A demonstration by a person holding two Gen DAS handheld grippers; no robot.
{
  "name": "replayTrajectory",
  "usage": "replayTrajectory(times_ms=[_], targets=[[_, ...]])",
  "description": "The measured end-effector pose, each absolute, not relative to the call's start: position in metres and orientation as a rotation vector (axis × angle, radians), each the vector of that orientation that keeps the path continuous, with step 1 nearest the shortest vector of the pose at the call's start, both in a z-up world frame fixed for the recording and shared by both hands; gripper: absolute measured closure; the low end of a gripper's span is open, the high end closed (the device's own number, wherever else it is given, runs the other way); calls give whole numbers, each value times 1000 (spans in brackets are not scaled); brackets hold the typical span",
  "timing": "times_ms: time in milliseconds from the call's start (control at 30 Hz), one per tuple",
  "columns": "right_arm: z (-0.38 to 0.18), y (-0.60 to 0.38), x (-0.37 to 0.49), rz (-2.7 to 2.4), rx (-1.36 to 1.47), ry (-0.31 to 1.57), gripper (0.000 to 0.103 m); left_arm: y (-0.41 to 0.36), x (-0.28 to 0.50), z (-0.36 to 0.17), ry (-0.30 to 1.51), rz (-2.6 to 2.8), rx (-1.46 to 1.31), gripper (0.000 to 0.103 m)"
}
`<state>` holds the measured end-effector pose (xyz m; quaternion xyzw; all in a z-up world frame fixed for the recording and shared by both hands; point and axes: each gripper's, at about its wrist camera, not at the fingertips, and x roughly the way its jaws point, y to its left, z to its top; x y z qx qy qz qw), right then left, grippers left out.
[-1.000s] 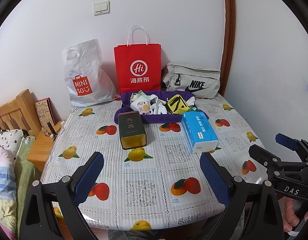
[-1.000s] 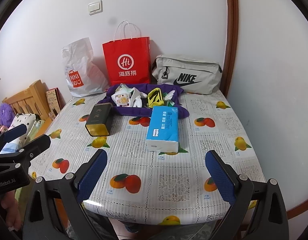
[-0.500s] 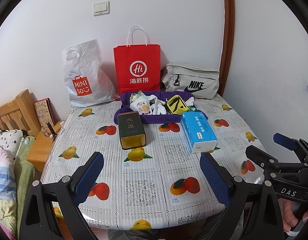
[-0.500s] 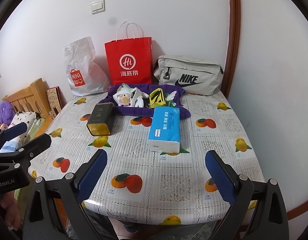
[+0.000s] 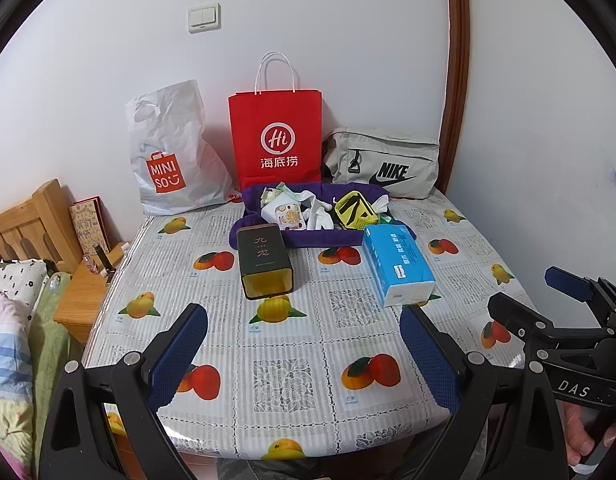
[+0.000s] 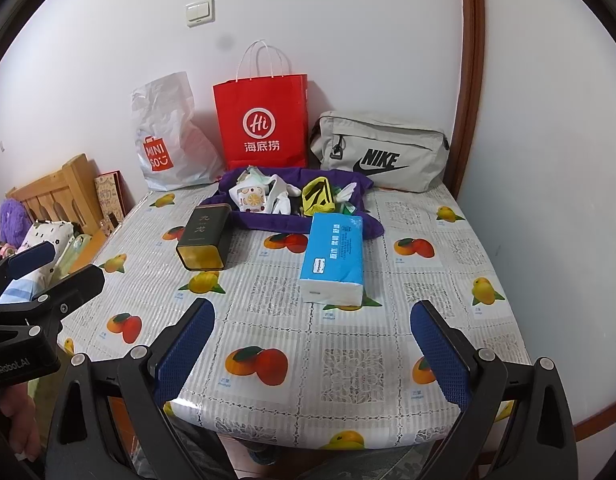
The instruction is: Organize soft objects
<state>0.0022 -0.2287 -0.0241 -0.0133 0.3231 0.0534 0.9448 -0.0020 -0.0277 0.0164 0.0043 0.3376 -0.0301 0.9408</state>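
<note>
White walls close in a corner where a table (image 5: 299, 364) under a fruit-print cloth stands, with a bed (image 5: 11, 320) along its left side. Nearest, the left gripper (image 5: 303, 344) and the right gripper (image 6: 314, 338) hover over the table's front edge, each with its blue-padded fingers (image 6: 183, 350) spread wide and holding nothing. Farther in, a dark tin (image 5: 264, 261) lies on its side, and to its right a blue tissue pack (image 5: 396, 265) lies flat, well apart from the tin. Behind both, a purple tray (image 5: 308, 238) holds the soft things: white socks (image 5: 320, 216), a printed pouch (image 5: 285, 212) and a yellow piece (image 5: 354, 210). Against the far wall stand a white plastic bag (image 5: 169, 152), a red paper bag (image 5: 275, 136) and a grey Nike bag (image 5: 384, 164).
</note>
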Motion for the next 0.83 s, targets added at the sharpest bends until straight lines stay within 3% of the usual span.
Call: replayTrajectory(times_ms=[833], targets=[[-25,-228,2,110,-30,660,5,-26,-3,17,688,-55,10,6]])
